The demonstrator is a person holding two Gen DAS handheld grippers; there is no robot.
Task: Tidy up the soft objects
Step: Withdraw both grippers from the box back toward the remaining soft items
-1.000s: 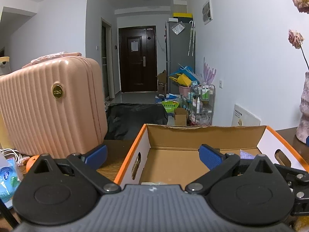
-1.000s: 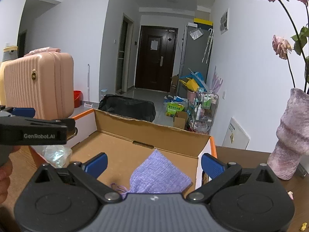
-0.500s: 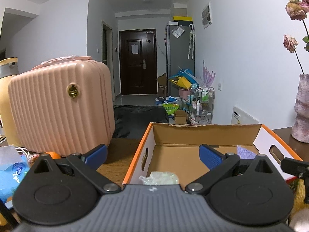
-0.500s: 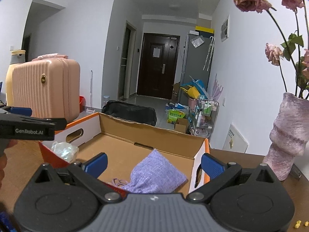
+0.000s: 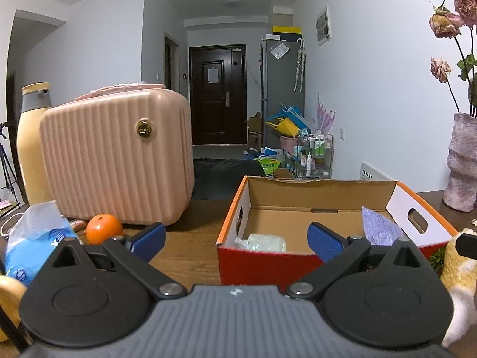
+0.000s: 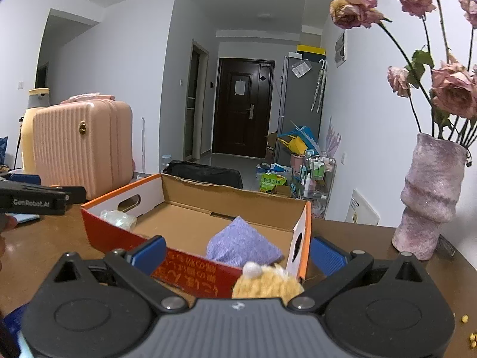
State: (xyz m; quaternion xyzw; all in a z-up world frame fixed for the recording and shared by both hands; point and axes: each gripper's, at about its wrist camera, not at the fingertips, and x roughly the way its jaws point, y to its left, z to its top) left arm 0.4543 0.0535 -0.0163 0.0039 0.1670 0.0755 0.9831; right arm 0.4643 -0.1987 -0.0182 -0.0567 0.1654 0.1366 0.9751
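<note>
An open red and orange cardboard box stands on the wooden table. Inside lie a purple cloth at its right end and a clear plastic bag at its left end. A yellow and white plush toy lies on the table just in front of the box. My right gripper is open, its jaws spread above the plush. My left gripper is open and empty, in front of the box's left end.
A pink suitcase stands at the back left with a yellow bottle behind it. An orange and a blue tissue pack lie at the left. A purple vase with dried roses stands at the right.
Both grippers have pulled back from over the box toward the table's near edge. The plush toy has come into view under my right gripper.
</note>
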